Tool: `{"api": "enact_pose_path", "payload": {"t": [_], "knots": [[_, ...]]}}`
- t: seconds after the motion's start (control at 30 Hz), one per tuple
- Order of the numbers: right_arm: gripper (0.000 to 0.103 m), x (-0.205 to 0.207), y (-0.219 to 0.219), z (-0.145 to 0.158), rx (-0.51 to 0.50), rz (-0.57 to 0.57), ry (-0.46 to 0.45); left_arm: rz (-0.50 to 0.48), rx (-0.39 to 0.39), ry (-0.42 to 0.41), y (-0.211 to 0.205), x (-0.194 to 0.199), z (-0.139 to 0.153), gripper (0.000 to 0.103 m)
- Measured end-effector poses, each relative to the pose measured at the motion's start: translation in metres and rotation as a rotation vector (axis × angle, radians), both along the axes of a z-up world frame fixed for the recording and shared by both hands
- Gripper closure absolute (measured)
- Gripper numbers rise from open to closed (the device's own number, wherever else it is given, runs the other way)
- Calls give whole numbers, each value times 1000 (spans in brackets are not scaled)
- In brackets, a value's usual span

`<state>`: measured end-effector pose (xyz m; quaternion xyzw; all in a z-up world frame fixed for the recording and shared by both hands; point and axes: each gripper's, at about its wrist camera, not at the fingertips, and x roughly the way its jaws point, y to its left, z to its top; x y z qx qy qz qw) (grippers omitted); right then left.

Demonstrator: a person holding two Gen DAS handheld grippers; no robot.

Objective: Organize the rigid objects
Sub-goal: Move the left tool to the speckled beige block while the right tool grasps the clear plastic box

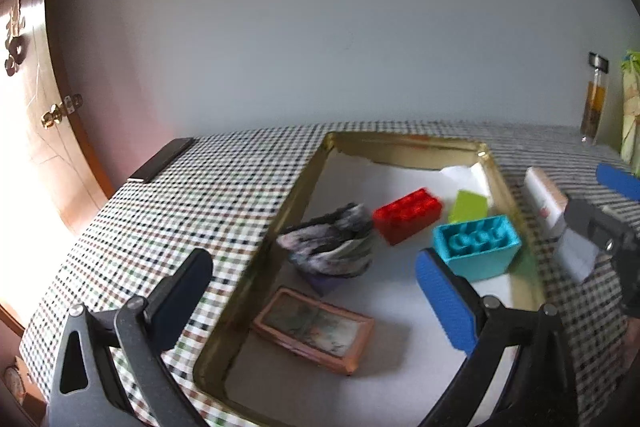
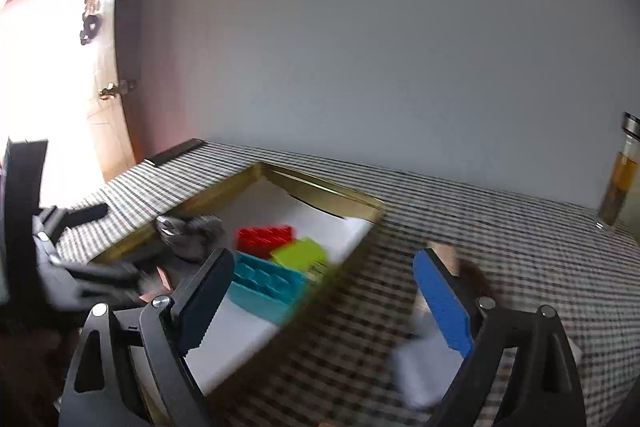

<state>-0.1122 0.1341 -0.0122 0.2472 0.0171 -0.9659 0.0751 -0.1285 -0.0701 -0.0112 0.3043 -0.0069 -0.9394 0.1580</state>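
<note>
Shallow gold-coloured metal tin [image 1: 308, 183], lined with white paper, sits on the worktop [image 1: 200, 195], which is covered in a checked cloth. Inside the tin: a red studded plastic brick [image 1: 406, 215], a lime-green flat plastic piece [image 1: 470, 205] just behind a turquoise hollow plastic brick [image 1: 476, 247] at the right wall, a grey-black striped crumpled item [image 1: 332, 247] near the left wall, and a pink-framed flat rectangular case [image 1: 316, 333] at the near end.

Left gripper [image 1: 316, 291] hovers over the tin's near end, jaws spread wide, nothing between them.

Right gripper [image 2: 324, 295] is over the cloth beside the tin's right wall, jaws apart and gripping nothing. A white rectangular box [image 1: 546, 197] lies on the cloth just outside that wall, partly hidden behind the right gripper's blue pad.

A glass bottle of amber liquid [image 2: 622, 183] stands at the far right of the worktop.
</note>
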Motion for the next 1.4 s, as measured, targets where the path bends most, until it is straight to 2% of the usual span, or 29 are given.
{"api": "enact_pose_path", "payload": {"t": [0.3,0.4,0.5,0.67,0.87,1.23,1.27,1.3,1.4], "knots": [[9,18,70,-19,31,-127,-55,-84,46,43,48,-2,6,0],[9,20,82,-24,49,-137,-72,-110,66,45,65,-4,5,0],[8,22,88,-26,49,-127,-90,-123,45,37,77,-7,3,0],[1,12,81,-36,78,-94,-152,-120,53,29,79,-8,2,0],[1,-4,69,-45,130,-42,-218,-121,65,23,76,-9,0,0],[1,-29,68,-65,185,-49,-355,-160,59,-14,87,-14,-4,0],[7,-29,70,-64,174,-49,-355,-160,66,-11,89,-15,-2,0],[20,-27,73,-63,153,-40,-349,-162,70,-7,90,-15,-1,0],[20,-26,83,-60,111,-60,-342,-166,56,6,96,-16,2,0]]}}
